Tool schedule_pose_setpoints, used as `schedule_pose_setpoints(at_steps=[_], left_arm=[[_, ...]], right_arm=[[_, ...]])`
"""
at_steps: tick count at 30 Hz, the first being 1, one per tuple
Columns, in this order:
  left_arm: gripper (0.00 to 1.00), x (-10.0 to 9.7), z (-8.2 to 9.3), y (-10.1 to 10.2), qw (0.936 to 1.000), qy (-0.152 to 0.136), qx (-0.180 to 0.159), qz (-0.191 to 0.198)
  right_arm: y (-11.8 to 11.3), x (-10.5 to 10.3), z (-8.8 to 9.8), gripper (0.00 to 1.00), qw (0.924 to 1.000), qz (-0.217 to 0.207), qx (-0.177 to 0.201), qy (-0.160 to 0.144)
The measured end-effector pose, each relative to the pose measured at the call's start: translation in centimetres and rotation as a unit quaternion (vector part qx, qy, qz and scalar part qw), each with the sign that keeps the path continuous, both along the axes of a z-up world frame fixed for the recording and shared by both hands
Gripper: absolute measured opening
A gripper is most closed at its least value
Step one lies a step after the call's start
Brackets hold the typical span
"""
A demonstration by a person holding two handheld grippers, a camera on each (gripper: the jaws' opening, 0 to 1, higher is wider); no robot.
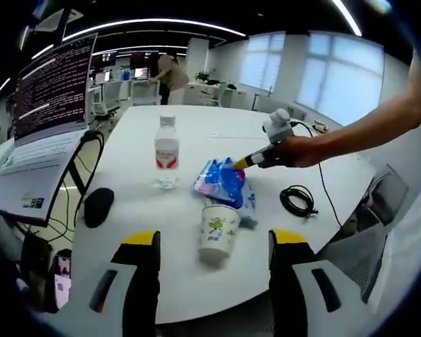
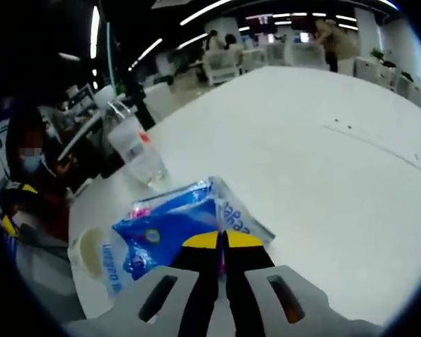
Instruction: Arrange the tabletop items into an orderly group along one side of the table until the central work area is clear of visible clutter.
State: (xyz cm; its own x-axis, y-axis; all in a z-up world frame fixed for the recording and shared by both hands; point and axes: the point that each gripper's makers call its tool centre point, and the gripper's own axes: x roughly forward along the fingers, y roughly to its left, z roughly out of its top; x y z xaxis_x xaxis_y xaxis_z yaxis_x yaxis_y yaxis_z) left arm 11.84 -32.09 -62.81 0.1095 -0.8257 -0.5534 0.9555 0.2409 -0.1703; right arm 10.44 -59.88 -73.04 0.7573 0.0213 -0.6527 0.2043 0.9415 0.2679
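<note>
While pinching packet (image 2: 170,235), right claw (image 2: 222,241).

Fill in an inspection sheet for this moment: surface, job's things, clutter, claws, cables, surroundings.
Surface: white table, mostly bare at the far end.
Job's things: water bottle upright; paper cup upright at the near edge; blue packet lying flat between them.
Clutter: black mouse at the table's left edge.
Claws: left claw open, jaws either side of the cup, not touching it; right claw shut on the blue packet's edge.
Cables: black coiled cable on the table; a thin lead runs from the right claw.
Surroundings: laptop open at left, person standing at desks behind, bright windows.
</note>
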Motion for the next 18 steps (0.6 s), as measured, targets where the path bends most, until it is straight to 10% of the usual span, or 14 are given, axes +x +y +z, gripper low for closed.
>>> schedule_pose_setpoints(at_steps=[18], left_arm=[[0.63, -0.5, 0.5, -0.9, 1.0000, 0.001, -0.008, -0.006]], right_arm=[[-2.2, -6.1, 1.1, 0.00, 0.9949, -0.095, 0.026, -0.023]])
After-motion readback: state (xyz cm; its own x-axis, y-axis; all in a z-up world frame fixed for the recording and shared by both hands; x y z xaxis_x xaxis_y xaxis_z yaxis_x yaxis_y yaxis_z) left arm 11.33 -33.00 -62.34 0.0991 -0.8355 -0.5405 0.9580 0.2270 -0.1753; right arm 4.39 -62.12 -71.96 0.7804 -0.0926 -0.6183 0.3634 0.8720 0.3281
